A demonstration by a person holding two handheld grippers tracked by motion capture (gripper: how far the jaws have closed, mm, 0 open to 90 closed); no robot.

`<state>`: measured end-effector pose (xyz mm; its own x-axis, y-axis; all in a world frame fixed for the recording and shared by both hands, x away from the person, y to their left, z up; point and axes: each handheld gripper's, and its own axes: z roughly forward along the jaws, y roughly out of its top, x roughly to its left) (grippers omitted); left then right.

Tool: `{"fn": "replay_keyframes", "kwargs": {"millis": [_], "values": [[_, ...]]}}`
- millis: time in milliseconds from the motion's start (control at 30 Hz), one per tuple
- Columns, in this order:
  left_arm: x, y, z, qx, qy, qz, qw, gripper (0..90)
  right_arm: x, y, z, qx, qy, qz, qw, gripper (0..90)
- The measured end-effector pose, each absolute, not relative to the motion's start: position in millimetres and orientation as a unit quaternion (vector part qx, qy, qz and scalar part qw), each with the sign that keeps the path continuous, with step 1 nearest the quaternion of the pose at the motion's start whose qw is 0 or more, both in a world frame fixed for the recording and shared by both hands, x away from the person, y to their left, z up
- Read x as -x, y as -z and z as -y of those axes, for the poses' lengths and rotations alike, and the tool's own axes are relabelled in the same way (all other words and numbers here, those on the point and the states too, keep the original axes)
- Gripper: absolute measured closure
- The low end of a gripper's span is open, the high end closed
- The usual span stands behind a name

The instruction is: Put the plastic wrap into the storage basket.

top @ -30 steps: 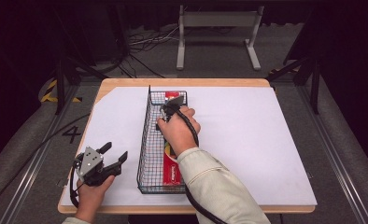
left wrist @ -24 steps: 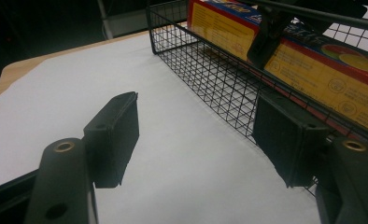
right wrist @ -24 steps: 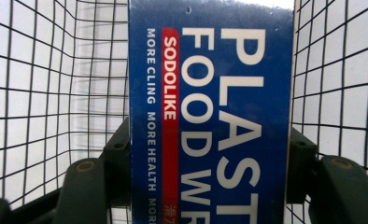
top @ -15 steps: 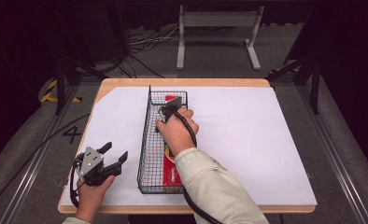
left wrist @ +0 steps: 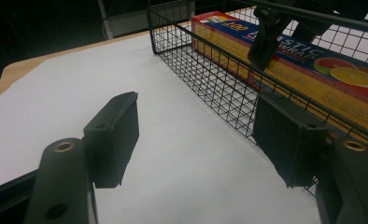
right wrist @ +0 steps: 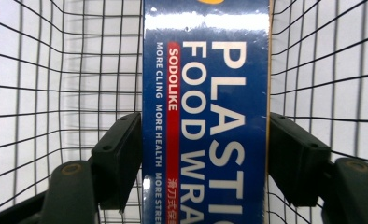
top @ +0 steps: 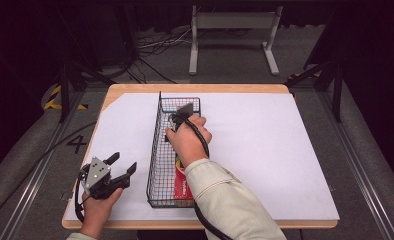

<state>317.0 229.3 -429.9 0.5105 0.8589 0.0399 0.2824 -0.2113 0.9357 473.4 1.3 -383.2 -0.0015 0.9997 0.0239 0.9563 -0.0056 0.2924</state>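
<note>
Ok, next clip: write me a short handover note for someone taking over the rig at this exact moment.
Right gripper: down inside the wire basket, jaws on either side of the plastic food wrap box, pads at its edges; whether it is firmly clamped I cannot tell.
Left gripper: open, holding nothing, over the white sheet just left of the basket's near end.
Box: lying lengthwise in the basket, not lifted.
Done: right gripper is placed around the box.
Left, probably: close firmly and lift the box straight up, clear of the basket walls; the left gripper could steady the basket.
</note>
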Motion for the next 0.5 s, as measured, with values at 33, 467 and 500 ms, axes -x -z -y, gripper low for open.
{"fn": "replay_keyframes", "kwargs": {"millis": [33, 467, 500], "values": [[-317.2, 429.9, -229.1, -0.72, -0.297, -0.396, 0.486, 31.9, -473.4, 382.4, -0.6, -0.7, -0.115, -0.698, 0.097, 32.4], [-319.5, 430.4, -226.7, -0.722, -0.296, -0.394, 0.486, 31.9, -471.5, 367.0, 5.5, -0.687, -0.172, -0.694, 0.129, 33.6], [-319.5, 430.4, -226.7, -0.722, -0.296, -0.394, 0.486, 31.9, -471.4, 364.9, 6.8, -0.682, -0.181, -0.695, 0.138, 33.6]]}}
